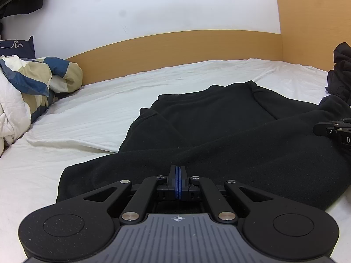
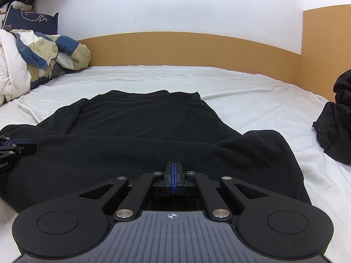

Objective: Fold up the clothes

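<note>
- Left gripper (image 1: 178, 168): we see both blue pads pressed flat together, clenched w/ nothing visible between them. Tips sit right at the near fold of the black fleece garment (image 1: 219, 131); can't tell if they touch it.
- Right gripper (image 2: 174, 164): same deal, jaws clenched tight, blue strips meeting, no cloth visibly pinched. It's also at the near edge of the fleece.
- Each cam catches the other tool at frame edge: from the right wrist view we read "bot.AI" on the left one's body, rest cut off. From the left wrist view only a "D" shows on the right one.
- The fleece lies spread on the white bed sheet (image 2: 252, 92), approx mid-bed, near part bunched into a thick fold across the front, far part flatter.
- Further out on the right: a second pile of black clothes (image 2: 335, 118), crumpled, apart from the fleece.
- Left side: a rumpled duvet (image 2: 43, 54) w/ blue, beige & white blocks.
- Behind it a navy pillow (image 2: 35, 20) w/ a white whale outline; some script on it, too small to read.
- Wooden bed frame (image 2: 186, 48) runs along the back, white wall above.
</note>
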The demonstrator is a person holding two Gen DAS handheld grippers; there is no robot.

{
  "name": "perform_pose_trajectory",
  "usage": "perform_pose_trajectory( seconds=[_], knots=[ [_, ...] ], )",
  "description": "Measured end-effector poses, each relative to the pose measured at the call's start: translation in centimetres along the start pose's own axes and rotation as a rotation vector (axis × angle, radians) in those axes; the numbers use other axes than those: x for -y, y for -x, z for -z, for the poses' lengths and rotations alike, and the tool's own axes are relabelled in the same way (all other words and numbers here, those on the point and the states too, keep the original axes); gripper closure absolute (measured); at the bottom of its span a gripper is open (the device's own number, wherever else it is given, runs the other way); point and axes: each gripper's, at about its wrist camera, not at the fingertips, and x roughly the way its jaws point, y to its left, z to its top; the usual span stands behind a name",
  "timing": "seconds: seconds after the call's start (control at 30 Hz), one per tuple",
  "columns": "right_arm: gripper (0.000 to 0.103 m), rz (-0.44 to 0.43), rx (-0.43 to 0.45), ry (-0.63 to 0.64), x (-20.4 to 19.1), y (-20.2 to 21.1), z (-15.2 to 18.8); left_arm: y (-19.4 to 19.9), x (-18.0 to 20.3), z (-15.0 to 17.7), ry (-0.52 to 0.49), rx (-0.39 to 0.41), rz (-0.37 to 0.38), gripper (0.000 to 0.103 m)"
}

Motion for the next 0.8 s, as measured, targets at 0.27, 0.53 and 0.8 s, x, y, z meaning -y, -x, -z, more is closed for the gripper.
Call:
perform_pose_trajectory(
  seconds=[0.27, 0.53, 0.8],
  knots=[
    [0.102, -0.029, 0.08, -0.046, 0.9, 1.4, 0.1, -0.1, -0.1, 0.0, 0.008, 0.003, 0.007, 0.102],
    [0.102, -0.019, 0.077, -0.067, 1.3, 1.4, 0.0, -0.1, 0.0, 0.0, 0.007, 0.006, 0.01, 0.102],
    [0.102, -0.003, 0.077, -0.064, 1.1, 1.5, 0.0, -0.1, 0.1, 0.1, 0.001, 0.003, 0.005, 0.102]
  ],
)
